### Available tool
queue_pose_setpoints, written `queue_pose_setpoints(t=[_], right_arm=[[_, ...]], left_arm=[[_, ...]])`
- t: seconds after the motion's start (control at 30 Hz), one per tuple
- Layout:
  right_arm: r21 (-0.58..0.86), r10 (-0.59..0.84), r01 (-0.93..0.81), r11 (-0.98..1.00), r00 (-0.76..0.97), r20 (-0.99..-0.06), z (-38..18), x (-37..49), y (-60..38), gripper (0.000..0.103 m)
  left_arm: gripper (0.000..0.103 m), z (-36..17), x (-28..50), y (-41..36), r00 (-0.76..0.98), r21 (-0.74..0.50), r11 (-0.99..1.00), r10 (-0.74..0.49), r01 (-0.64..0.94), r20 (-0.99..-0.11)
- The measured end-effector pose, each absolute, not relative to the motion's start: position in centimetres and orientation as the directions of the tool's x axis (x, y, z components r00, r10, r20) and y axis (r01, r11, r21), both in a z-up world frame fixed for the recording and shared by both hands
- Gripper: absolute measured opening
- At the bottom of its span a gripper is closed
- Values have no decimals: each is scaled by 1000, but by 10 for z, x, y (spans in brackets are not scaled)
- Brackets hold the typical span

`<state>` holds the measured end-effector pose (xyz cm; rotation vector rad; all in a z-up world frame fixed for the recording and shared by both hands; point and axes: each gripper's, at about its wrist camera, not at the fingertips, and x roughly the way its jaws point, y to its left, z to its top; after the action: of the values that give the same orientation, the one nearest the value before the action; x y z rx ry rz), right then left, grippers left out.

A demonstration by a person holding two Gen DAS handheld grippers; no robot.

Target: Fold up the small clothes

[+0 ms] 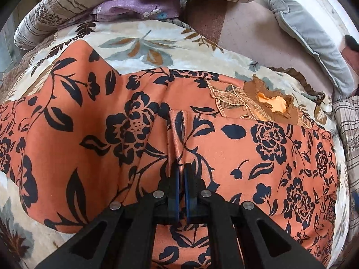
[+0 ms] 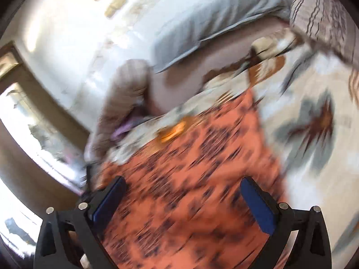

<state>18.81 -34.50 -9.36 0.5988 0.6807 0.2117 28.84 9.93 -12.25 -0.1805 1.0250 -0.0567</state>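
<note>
Left claw (image 1: 181,170) clamped on orange floral garment (image 1: 224,148) fold — right claw (image 2: 182,192) apart, gripping nothing

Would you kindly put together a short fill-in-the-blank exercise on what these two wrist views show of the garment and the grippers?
1. The left gripper is shut on a pinched ridge of the ____ floral garment.
2. The fingers of the right gripper stand wide ____, with nothing between them.
3. The garment's flowers and leaves are printed in ____.
4. The garment lies on a cream bedspread patterned with large ____.

Missing words: orange; open; black; leaves
</note>
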Motion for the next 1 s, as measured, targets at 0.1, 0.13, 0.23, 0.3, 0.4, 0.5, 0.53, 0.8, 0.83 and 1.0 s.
queue_pose_setpoints(t=[0.1, 0.13, 0.23, 0.3, 0.4, 0.5, 0.53, 0.8, 0.83, 1.0], right_arm=[[550, 317, 112, 827, 716, -622, -113, 241, -378, 99], [557, 326, 135, 819, 690, -647, -122, 256, -385, 93], [573, 358, 150, 806, 648, -672, -134, 291, -390, 66], [589, 393, 146, 795, 617, -682, -140, 314, -390, 28], [456, 265, 218, 863, 574, -775, -148, 339, -391, 24], [408, 129, 302, 862, 648, -751, -131, 326, -398, 27], [393, 112, 287, 874, 667, -737, -123, 320, -393, 27], [499, 353, 89, 862, 602, -716, -126, 265, -330, 77], [468, 273, 213, 857, 583, -765, -141, 263, -346, 77], [535, 174, 299, 790, 728, -664, -121, 199, -364, 80]], left_arm=[[3, -124, 291, 95, 524, -171, 985, -132, -27, -841], [3, -124, 290, 96, 524, -173, 985, -134, -25, -841], [3, -124, 290, 98, 520, -186, 982, -149, -18, -841], [4, -125, 289, 98, 525, -190, 982, -157, -10, -837], [4, -125, 290, 99, 525, -194, 981, -162, -6, -835], [4, -125, 291, 97, 523, -180, 984, -156, 6, -838], [4, -125, 291, 96, 524, -177, 984, -155, 8, -838], [25, -110, 284, 98, 513, -217, 976, -189, 6, -837], [28, -100, 276, 101, 533, -222, 975, -196, 15, -823], [70, -61, 225, 142, 626, -288, 957, -232, 12, -744]])
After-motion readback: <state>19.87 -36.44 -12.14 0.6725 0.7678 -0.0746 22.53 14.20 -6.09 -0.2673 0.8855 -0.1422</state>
